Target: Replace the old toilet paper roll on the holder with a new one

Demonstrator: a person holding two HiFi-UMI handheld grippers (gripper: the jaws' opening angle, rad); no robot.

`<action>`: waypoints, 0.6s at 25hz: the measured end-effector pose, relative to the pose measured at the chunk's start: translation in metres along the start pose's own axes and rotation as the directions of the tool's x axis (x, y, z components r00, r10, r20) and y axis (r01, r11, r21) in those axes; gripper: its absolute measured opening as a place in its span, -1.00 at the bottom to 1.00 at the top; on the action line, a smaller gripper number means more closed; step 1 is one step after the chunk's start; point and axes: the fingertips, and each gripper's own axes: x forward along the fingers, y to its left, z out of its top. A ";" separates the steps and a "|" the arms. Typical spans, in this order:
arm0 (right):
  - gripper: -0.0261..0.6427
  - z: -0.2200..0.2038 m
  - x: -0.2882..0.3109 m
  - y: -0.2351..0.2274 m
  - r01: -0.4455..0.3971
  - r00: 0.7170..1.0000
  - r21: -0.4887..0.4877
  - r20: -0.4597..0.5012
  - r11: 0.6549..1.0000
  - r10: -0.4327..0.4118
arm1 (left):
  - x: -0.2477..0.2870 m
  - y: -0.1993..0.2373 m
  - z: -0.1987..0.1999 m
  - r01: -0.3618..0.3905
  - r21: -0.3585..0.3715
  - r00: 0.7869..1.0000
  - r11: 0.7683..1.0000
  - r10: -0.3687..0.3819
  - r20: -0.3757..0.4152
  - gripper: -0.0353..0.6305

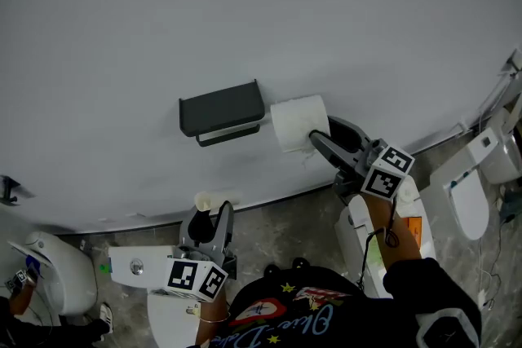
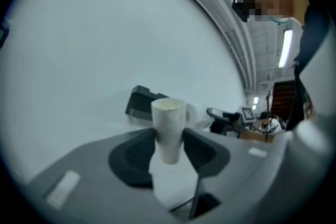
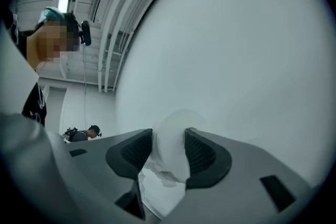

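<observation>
Swap roughly midway, by the look of it. Holder [image 1: 222,112] on wall [image 1: 245,12] apparently bare. Old core [image 2: 169,128] off it, pinched upright in left gripper [image 1: 214,212], jaws about half closed on it, held low and level below the holder. New roll [image 1: 299,123] not yet mounted: clamped between wide-set jaws of right gripper [image 1: 318,136], just right of the holder, close to the wall. Still to do: roll onto holder, core set aside. Right forearm reaching in from lower right, gripper tipped slightly upward.
</observation>
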 end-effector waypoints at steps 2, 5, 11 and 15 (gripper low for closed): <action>-0.32 -0.019 0.006 -0.011 0.016 1.000 0.037 -0.020 0.999 -0.015 | -0.003 0.001 -0.001 -0.004 -0.010 1.000 1.000 0.004 0.002 -0.40; -0.32 -0.037 0.021 -0.021 0.014 1.000 0.100 -0.028 0.995 -0.012 | -0.008 0.004 -0.003 -0.015 -0.016 1.000 1.000 0.015 -0.006 -0.40; -0.33 -0.047 0.050 -0.026 -0.022 1.000 0.221 0.019 0.975 0.019 | -0.016 0.015 -0.004 -0.056 -0.018 0.998 0.998 0.056 -0.012 -0.40; -0.33 -0.066 0.076 0.005 -0.099 0.994 0.211 -0.031 0.973 0.108 | -0.015 0.014 -0.006 -0.056 -0.031 0.998 0.998 0.056 -0.014 -0.40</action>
